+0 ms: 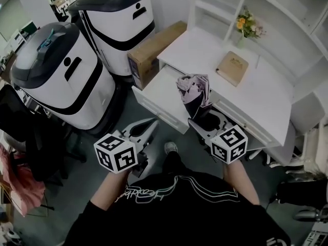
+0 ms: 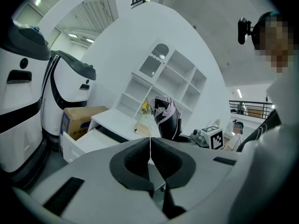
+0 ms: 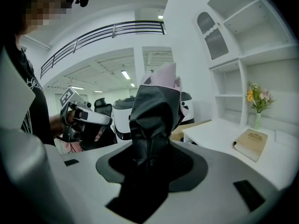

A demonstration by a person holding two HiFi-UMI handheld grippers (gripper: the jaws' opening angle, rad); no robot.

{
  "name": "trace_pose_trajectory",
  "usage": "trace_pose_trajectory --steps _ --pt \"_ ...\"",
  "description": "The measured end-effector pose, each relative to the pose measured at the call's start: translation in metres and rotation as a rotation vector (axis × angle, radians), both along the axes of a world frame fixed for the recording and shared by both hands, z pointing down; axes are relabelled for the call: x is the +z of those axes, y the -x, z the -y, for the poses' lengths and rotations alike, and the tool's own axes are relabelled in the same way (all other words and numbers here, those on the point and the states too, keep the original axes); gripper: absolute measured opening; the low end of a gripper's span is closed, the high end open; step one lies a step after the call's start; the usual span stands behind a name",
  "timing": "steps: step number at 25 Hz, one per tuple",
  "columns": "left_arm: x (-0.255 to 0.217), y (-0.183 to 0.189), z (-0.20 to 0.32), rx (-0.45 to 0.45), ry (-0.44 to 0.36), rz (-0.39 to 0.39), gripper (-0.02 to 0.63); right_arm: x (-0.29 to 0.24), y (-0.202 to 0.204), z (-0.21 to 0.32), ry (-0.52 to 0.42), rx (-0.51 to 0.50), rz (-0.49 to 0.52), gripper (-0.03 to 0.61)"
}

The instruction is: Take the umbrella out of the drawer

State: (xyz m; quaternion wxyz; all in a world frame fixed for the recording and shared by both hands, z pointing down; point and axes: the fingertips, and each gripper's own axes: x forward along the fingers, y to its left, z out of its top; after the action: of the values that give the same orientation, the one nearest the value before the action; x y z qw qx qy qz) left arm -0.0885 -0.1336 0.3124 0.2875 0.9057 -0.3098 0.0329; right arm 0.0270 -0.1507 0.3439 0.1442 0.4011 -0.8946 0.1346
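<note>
A folded umbrella (image 1: 195,97), black with a pale pink lining, stands upright in my right gripper (image 1: 202,122), which is shut on its lower part. In the right gripper view the umbrella (image 3: 152,120) fills the space between the jaws. It hangs above the open white drawer (image 1: 159,99) of the desk (image 1: 256,94). My left gripper (image 1: 146,132) is lower left of the drawer front, shut, with nothing between its pads (image 2: 150,160). From the left gripper view, the umbrella (image 2: 166,116) and the drawer (image 2: 86,141) lie ahead.
A tan book (image 1: 231,68) and a small vase of flowers (image 1: 247,27) sit on the desk under white shelves (image 1: 225,4). A cardboard box (image 1: 154,50) stands left of the desk. Two large white and black machines (image 1: 61,78) crowd the left side.
</note>
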Motion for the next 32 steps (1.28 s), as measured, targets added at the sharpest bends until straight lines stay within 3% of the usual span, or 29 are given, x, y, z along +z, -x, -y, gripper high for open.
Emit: trace_pose_trajectory --steps 32 --pt "0.014 -0.022 0.012 0.046 0.016 -0.019 0.023 0.014 -0.01 -0.004 0.007 0.037 0.001 0.209"
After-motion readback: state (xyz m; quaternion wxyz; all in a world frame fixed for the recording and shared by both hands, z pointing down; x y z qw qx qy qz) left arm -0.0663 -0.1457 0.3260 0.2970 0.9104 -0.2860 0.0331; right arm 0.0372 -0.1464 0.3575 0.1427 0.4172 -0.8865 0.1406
